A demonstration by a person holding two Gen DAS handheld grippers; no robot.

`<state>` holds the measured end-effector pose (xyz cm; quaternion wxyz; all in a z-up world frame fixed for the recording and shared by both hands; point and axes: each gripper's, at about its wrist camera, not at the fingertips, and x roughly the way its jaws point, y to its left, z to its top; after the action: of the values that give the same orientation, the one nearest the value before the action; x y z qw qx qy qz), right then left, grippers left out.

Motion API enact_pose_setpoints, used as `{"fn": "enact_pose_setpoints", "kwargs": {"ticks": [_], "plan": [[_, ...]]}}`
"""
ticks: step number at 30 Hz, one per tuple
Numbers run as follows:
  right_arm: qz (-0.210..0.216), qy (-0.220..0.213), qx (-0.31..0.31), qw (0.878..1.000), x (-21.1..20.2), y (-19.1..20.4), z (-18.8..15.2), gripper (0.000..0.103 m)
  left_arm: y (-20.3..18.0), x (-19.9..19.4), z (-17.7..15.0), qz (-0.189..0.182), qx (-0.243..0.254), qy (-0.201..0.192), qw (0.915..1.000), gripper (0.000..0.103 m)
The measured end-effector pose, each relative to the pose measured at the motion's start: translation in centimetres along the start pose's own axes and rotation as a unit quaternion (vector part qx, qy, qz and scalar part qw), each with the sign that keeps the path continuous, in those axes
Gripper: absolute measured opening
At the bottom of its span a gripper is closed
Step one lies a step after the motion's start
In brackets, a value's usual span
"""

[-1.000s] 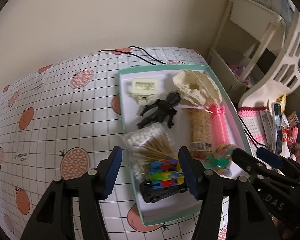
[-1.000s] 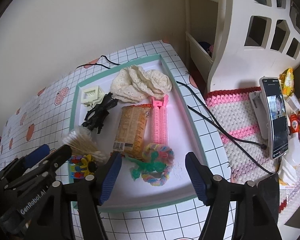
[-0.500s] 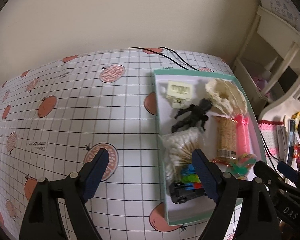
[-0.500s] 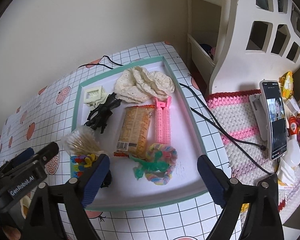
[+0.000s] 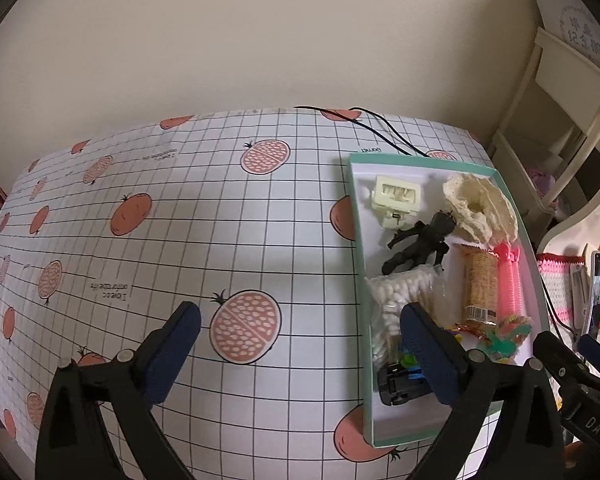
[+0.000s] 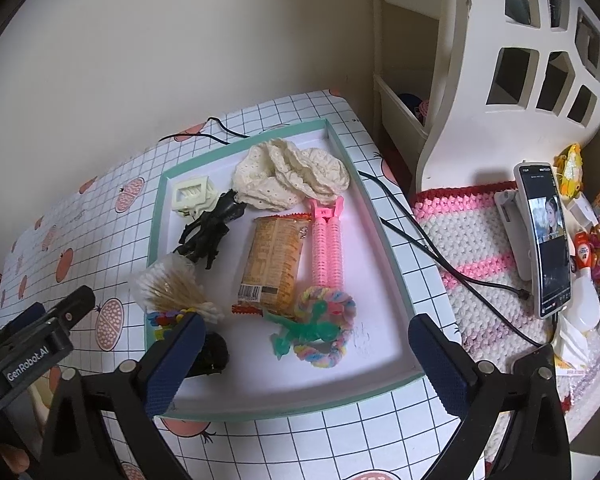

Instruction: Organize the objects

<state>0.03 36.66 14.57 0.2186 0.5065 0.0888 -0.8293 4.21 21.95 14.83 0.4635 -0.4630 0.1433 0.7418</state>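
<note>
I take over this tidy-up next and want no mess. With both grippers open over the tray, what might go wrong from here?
1. The green toy lizard lies tangled on the pastel hair tie; grabbing one with the right gripper may drag the other.
2. The cotton swab bag lies against the black figure, so a pinch might catch both.
3. A black cable runs beside the tray; shifting the tray could snag it.

Colours and patterns on the table.
Tablecloth (image 5: 260, 240): white, black grid, salmon fruit prints. Tray (image 6: 384, 236): teal rim, white floor. In it: cream hair claw (image 6: 192, 194), cream lace scrunchie (image 6: 292, 176), black figure (image 6: 208, 232), orange-brown snack packet (image 6: 274, 262), pink roller (image 6: 327, 244), pastel rainbow ring (image 6: 328, 320), green lizard (image 6: 304, 330). Gripper pads (image 6: 176, 364): navy.
</note>
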Motion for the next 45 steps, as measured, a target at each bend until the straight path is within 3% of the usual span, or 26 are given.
{"fn": "enact_pose_setpoints", "kwargs": {"ticks": [11,16,38,45], "plan": [[0.004,-0.003,-0.009,1.000,-0.4,0.7,-0.8,0.103,1.2,-1.6,-0.2,-0.021,-0.019,-0.020,0.9994,0.100],[-0.018,-0.007,-0.039,0.999,-0.5,1.5,-1.3,0.103,1.6,-2.0,-0.4,-0.025,-0.024,-0.025,0.9991,0.100],[-0.006,-0.016,-0.048,0.999,-2.5,3.4,-4.0,0.103,3.4,-3.5,-4.2,0.008,-0.009,-0.033,0.9994,0.100],[-0.002,-0.007,-0.056,0.998,-2.9,4.0,-6.0,0.103,4.7,-3.1,-6.3,0.027,0.004,-0.008,0.9996,0.100]]}}
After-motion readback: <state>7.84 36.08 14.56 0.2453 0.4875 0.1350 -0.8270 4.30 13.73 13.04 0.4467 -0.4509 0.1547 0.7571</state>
